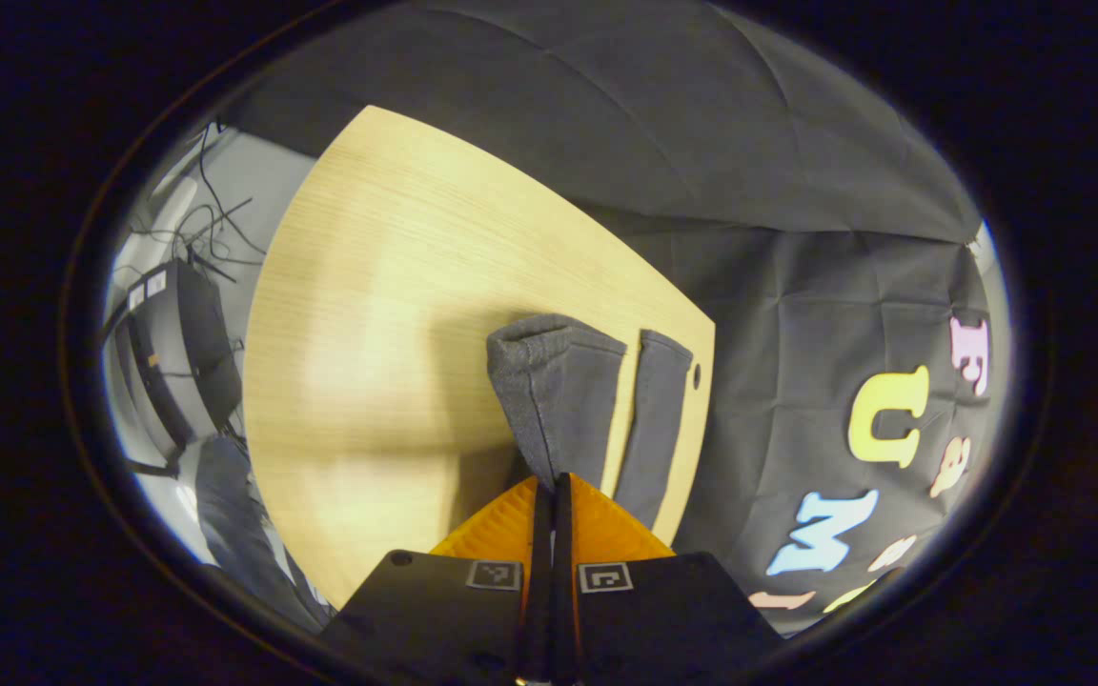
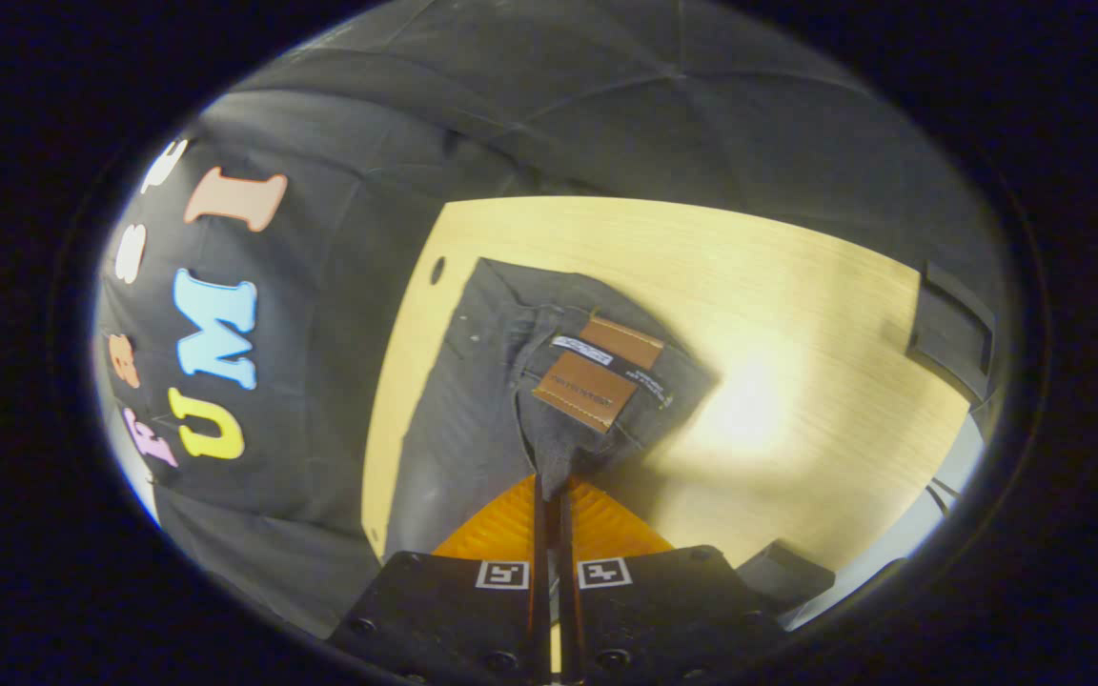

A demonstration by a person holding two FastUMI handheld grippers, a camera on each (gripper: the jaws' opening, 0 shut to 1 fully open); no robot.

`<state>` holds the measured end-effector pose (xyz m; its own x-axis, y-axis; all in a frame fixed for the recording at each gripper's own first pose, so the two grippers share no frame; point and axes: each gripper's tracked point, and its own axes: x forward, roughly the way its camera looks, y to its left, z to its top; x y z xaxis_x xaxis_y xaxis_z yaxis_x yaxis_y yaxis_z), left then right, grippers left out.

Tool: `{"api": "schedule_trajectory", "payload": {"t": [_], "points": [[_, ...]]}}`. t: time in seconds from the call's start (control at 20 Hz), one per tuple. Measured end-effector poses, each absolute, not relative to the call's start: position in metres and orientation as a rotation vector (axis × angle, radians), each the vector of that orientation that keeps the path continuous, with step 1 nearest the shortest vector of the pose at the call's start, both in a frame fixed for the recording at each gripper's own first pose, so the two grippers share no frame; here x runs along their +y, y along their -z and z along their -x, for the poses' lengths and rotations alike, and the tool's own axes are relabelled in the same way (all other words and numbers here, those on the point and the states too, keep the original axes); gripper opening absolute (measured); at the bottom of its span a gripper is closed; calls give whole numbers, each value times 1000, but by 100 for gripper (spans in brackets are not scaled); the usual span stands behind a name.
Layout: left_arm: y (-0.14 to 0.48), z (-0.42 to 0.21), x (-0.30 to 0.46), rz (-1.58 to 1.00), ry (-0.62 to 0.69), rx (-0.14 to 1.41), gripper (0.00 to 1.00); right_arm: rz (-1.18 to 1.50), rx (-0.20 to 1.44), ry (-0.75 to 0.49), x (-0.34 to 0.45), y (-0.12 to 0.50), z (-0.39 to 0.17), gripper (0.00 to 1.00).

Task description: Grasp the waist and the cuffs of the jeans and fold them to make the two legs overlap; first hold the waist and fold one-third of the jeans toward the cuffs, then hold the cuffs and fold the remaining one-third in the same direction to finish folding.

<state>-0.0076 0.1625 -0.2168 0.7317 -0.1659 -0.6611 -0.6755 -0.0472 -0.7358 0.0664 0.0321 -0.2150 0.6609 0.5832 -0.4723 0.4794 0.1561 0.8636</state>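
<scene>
On the pale wooden table (image 1: 368,314) lie the dark grey jeans (image 1: 559,400), and in the left gripper view it's the leg end we're looking at: two legs run away from the camera, the nearer-left one with its cuff (image 1: 549,338) lifted and bunched, the other leg (image 1: 656,419) flat just to its right, a thin strip of tabletop between them. The left gripper (image 1: 552,486) has its fingers pressed tight together with the denim of that lifted leg pinched between them. Right behind the legs, the table's far right edge, with a small round hole (image 1: 697,376) in it.

Over to the right gripper view: here's the waist end, the brown leather patch (image 2: 599,373) on the waistband (image 2: 606,381) tilted up toward the camera. The right gripper (image 2: 552,491) is clamped down too, fingers closed on a fold of fabric just below that patch. The rest of the jeans spreads leftward across the table toward its edge. At the far right, a dark box-shaped object (image 2: 954,333) sits at the table's corner.
</scene>
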Motion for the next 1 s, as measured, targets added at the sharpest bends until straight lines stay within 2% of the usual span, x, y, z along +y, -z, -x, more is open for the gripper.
{"api": "schedule_trajectory", "payload": {"t": [0.25, 0.5, 0.75, 1.0], "points": [[180, -32, 158, 1631, -472, 711, 8, -1491, 947, -270, 29, 158, -123, 3], [154, -117, 150, 1779, -496, 759, 8, -1500, 976, -323, 24, 122, -202, 3], [149, -238, 137, 1690, -420, 813, 8, -1499, 968, -253, 36, 118, -300, 3], [183, -351, 99, 1571, -308, 911, 8, -1535, 980, -108, 54, 161, -353, 3]]}}
